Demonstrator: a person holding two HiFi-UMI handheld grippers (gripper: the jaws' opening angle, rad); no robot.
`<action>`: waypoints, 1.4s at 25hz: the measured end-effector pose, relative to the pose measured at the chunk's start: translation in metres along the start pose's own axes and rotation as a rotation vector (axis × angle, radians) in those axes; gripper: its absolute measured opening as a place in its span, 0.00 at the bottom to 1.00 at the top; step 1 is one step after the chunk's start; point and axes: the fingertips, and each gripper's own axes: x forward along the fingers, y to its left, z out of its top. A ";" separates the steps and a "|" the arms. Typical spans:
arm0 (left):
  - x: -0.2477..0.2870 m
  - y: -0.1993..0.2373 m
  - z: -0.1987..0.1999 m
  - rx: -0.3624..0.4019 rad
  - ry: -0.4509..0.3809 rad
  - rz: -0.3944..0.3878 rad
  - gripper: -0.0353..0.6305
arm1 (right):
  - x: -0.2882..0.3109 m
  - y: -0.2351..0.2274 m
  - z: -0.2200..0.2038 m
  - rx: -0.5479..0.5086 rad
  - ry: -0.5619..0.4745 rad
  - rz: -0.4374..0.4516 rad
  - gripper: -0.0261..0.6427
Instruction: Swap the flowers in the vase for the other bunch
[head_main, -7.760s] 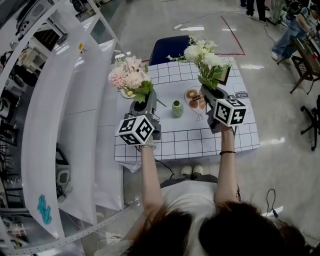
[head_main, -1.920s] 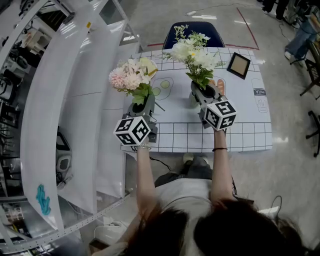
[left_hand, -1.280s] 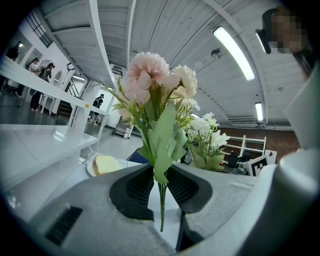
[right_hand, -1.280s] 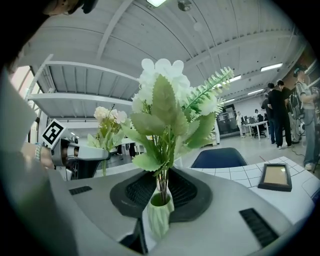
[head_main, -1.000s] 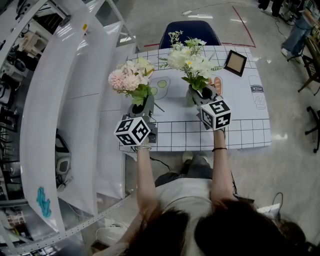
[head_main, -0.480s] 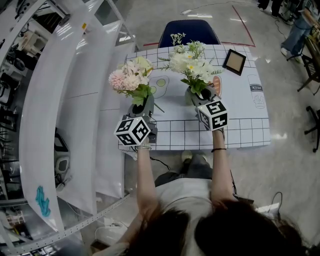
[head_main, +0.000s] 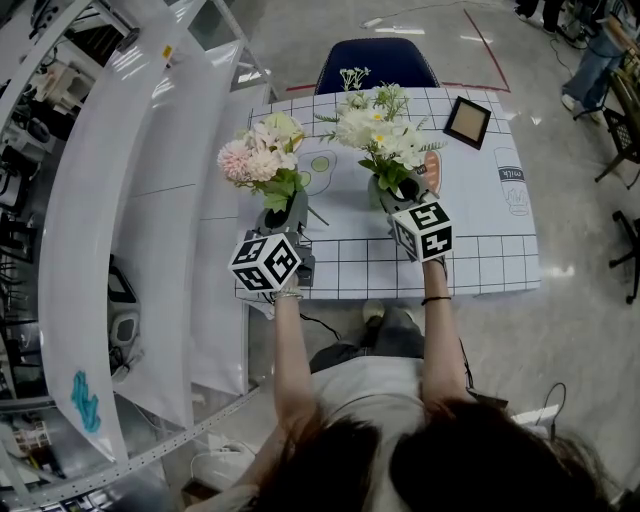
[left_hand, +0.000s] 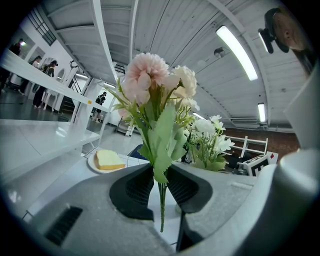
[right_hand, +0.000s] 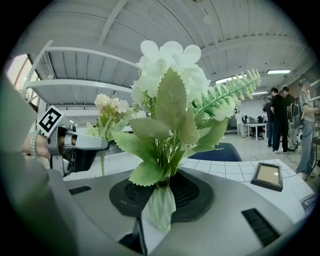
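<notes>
White bunch (head_main: 385, 125) has edged nearer pink bunch (head_main: 255, 155).

A gridded table (head_main: 480, 250), blue chair (head_main: 380, 62) behind it, white shelves (head_main: 130, 200) alongside.

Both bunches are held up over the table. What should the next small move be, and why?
Probably ease the right gripper down so the white bunch slides its stems into the vase. Its jaws are shut on that bunch, held upright right beside the vase, which is mostly hidden behind it. The left gripper holds the pink bunch off to the side, out of the way.
</notes>
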 end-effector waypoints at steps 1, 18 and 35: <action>0.000 -0.001 0.000 0.000 0.001 -0.001 0.17 | 0.000 0.000 0.000 0.000 -0.002 0.001 0.12; 0.004 -0.011 -0.007 -0.002 0.011 -0.009 0.17 | -0.007 0.004 0.000 0.005 -0.028 0.001 0.17; -0.002 -0.014 -0.010 -0.019 0.003 0.002 0.17 | -0.015 0.008 -0.004 0.022 -0.022 0.024 0.19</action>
